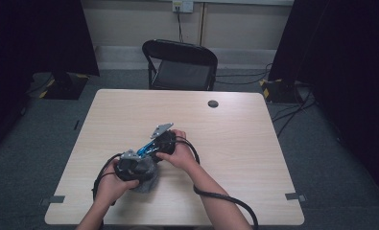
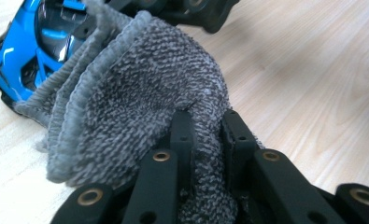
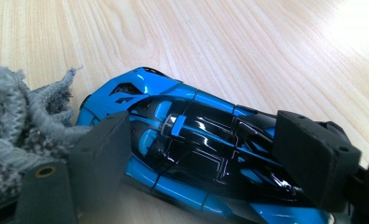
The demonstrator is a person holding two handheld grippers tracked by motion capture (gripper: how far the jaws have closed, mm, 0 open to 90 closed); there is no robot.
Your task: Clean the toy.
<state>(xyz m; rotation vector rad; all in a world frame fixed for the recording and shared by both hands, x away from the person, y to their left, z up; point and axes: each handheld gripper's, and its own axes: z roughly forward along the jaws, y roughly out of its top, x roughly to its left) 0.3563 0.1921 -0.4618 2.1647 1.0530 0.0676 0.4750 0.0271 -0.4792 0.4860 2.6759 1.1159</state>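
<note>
Grey cloth point(image 2: 140, 93) between left hand-held gripper point(image 2: 205, 128) jaws, against blue toy car point(image 2: 28, 42)

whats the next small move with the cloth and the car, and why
Probably draw the grey cloth along the blue toy car in a short wipe. The left claw is shut on a fold of the cloth, whose free edge already lies against one end of the car, while the right claw clamps the car's sides and steadies it on the table.
</note>
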